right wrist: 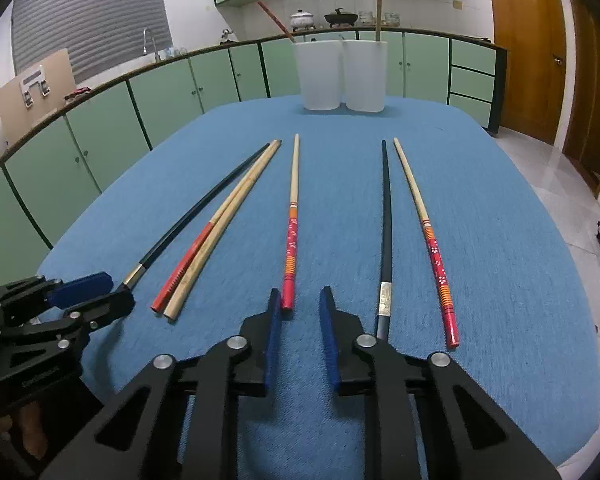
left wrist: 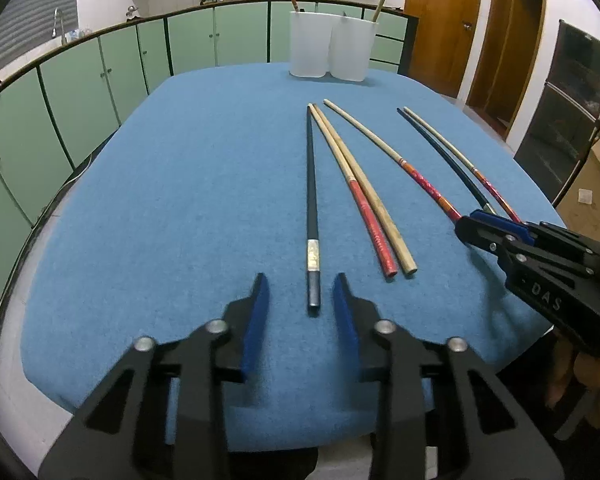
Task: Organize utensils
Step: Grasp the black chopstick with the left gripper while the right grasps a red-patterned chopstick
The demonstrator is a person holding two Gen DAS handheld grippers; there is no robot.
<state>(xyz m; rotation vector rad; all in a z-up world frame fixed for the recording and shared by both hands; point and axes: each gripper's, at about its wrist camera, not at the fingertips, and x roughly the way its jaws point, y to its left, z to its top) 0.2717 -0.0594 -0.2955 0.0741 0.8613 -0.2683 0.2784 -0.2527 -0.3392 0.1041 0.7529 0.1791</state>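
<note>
Several chopsticks lie on the blue table (left wrist: 180,184). My left gripper (left wrist: 302,284) is open, its jaws either side of the near end of a black chopstick (left wrist: 312,200) with a silver band; it also shows in the right wrist view (right wrist: 100,290). My right gripper (right wrist: 299,298) is open just behind the red floral chopstick (right wrist: 291,240), and shows in the left wrist view (left wrist: 474,224). A red-ended chopstick (left wrist: 364,208) and a plain bamboo one (left wrist: 384,216) lie together. Another black chopstick (right wrist: 386,240) and a floral chopstick (right wrist: 432,240) lie to the right.
Two white cups (left wrist: 309,44) (left wrist: 351,48) stand at the table's far edge, each with a chopstick standing in it. Green cabinets (left wrist: 80,80) run behind the table. A wooden door (left wrist: 440,20) is at the right.
</note>
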